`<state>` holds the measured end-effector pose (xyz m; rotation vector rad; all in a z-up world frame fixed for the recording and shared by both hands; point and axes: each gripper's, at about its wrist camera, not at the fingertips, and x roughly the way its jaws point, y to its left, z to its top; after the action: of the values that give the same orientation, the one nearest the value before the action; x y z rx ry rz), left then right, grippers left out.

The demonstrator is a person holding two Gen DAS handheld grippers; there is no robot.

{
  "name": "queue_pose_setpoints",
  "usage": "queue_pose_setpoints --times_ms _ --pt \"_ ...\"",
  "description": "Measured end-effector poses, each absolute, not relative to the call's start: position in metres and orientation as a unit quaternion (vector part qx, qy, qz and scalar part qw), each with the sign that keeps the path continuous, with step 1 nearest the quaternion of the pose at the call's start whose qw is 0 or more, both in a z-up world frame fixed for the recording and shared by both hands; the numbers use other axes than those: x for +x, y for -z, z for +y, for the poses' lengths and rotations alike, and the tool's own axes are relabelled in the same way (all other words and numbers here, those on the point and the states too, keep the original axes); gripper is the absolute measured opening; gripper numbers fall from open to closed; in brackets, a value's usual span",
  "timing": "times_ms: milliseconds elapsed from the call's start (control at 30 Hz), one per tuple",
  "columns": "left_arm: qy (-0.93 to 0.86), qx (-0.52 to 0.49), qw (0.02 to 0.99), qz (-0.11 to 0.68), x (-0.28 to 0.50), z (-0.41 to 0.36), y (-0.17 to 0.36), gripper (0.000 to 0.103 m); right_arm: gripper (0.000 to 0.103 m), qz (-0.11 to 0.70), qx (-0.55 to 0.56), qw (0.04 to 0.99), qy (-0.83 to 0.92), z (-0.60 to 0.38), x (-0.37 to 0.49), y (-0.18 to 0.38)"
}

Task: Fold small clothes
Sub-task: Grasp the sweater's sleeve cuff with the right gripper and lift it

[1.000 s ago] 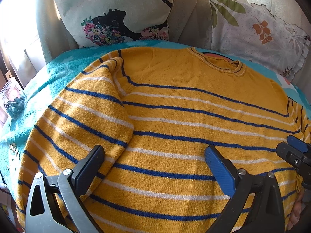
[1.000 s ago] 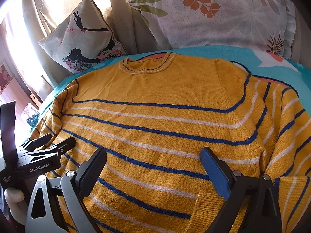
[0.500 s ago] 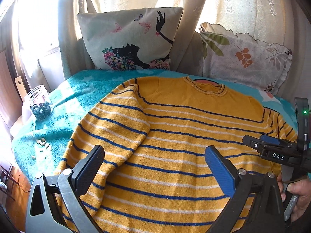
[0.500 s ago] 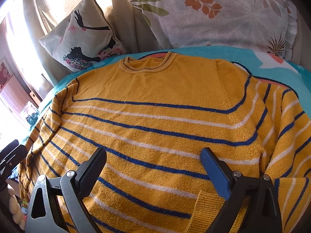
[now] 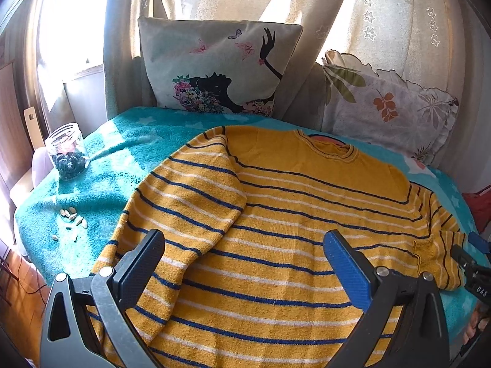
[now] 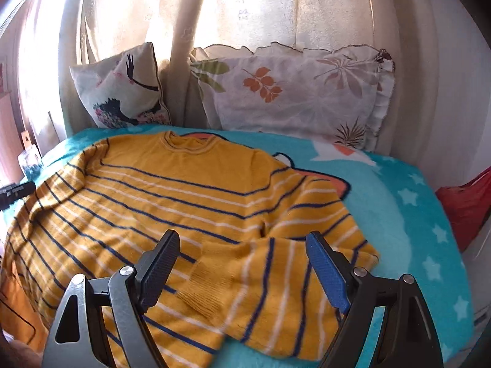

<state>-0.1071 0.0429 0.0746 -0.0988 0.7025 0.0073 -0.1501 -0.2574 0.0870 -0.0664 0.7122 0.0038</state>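
Observation:
A yellow sweater with blue and white stripes lies flat on a teal blanket, collar toward the pillows. Its left sleeve is folded in over the body. Its right sleeve is folded in too, cuff toward the middle. The sweater also fills the right wrist view. My left gripper is open and empty above the sweater's lower body. My right gripper is open and empty, just above the folded right sleeve. The right gripper's tip shows at the left wrist view's right edge.
Two pillows lean against the curtain at the back. A glass jar and several small shells sit on the blanket's left side. A red item lies past the right edge.
Both grippers have pulled back and up from the sweater, so more of the bed shows. The right gripper has shifted right, over the folded right sleeve.

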Motion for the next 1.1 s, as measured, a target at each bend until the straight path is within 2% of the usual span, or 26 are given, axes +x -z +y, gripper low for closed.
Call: queue_pose_setpoints --times_ms 100,267,367,400,433,733,867,1100 --pt "0.003 -0.047 0.934 0.353 -0.104 0.039 -0.069 0.103 0.082 0.364 -0.042 0.930 -0.018 -0.250 -0.150 -0.070" --pt "0.006 -0.039 0.934 0.355 -0.104 0.034 -0.067 0.103 0.078 0.389 -0.038 0.918 -0.067 -0.226 -0.134 -0.044" --pt "0.003 -0.040 0.934 0.356 -0.103 0.037 -0.068 0.103 0.042 0.401 -0.068 0.912 -0.050 -0.220 -0.126 -0.029" --pt "0.001 -0.042 0.934 0.355 -0.103 0.040 -0.069 0.103 0.015 0.402 -0.051 0.913 -0.050 -0.227 -0.126 -0.033" --pt "-0.002 -0.044 0.934 0.354 -0.102 0.043 -0.070 0.103 0.009 0.405 -0.028 0.913 -0.046 -0.236 -0.126 -0.038" --pt "-0.044 -0.101 0.937 0.330 -0.105 0.104 -0.082 0.103 0.009 0.293 0.092 0.951 0.031 -0.313 -0.149 -0.149" --pt "-0.075 -0.129 0.937 0.316 -0.112 0.141 -0.087 0.103 0.009 0.293 0.110 0.949 -0.042 -0.279 -0.123 -0.167" --pt "-0.137 -0.148 0.935 0.293 -0.136 0.196 -0.096 0.103 0.009 0.318 0.078 0.927 -0.183 -0.151 -0.058 -0.150"
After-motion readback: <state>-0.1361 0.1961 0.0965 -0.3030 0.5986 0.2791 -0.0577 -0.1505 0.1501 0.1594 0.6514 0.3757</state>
